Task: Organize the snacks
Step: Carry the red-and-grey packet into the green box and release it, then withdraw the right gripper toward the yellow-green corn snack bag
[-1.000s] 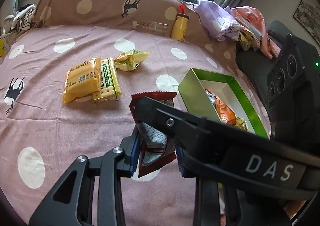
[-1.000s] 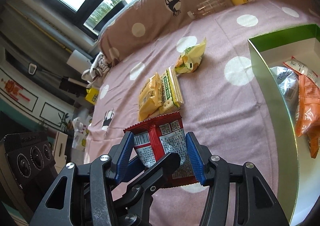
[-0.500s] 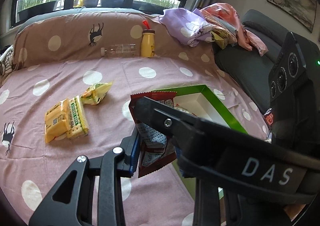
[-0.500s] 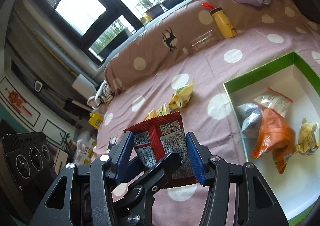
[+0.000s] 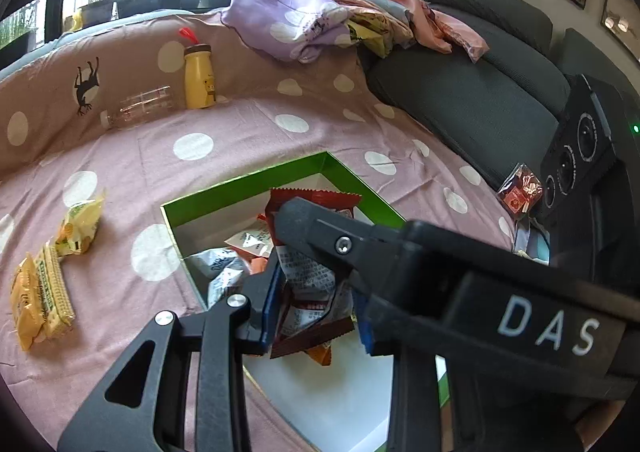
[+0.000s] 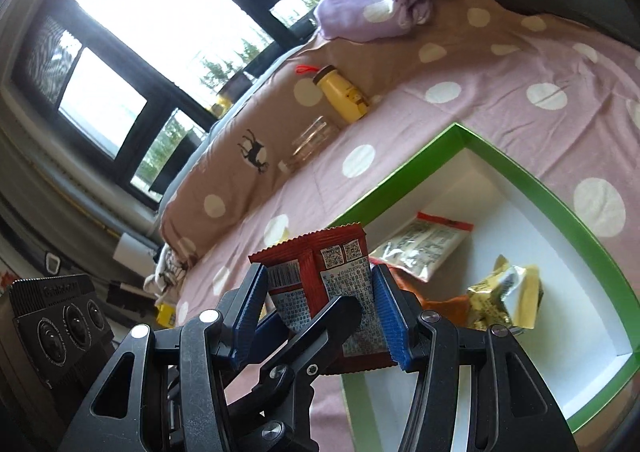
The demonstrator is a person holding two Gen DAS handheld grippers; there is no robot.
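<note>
Pink bedding with white dots (image 5: pixel 224 171) covered the bed, and a green box (image 5: pixel 248 183) with a white inside sat on it, below a big window. Both claws held one red snack packet (image 6: pixel 320 280) up in the air over the near part of the box. The left claw (image 5: pixel 312 300) was pinched almost flat on the packet's lower part. The right claw (image 6: pixel 320 308) stood about half wide, with its blue pads pressed on the packet's two sides. A few snacks already lay in the box: an orange one, a silver one, a gold one (image 6: pixel 508 300) and a pale one with a red top (image 6: pixel 424 248). Some things could have gone wrong. The packet was thin and slippery, so it could have slid out if one claw let go before the other was ready. If both claws pulled apart, the packet could have ripped or the food inside could have cracked. The packet hung close to the green edge, so it could have caught on the wall and flopped out onto the bed. The two claws were close together and could have bumped. Outside the box, the yellow cracker packs (image 5: pixel 36 292) and a small yellow-green bag (image 5: pixel 80 223) were not yet put away.
</note>
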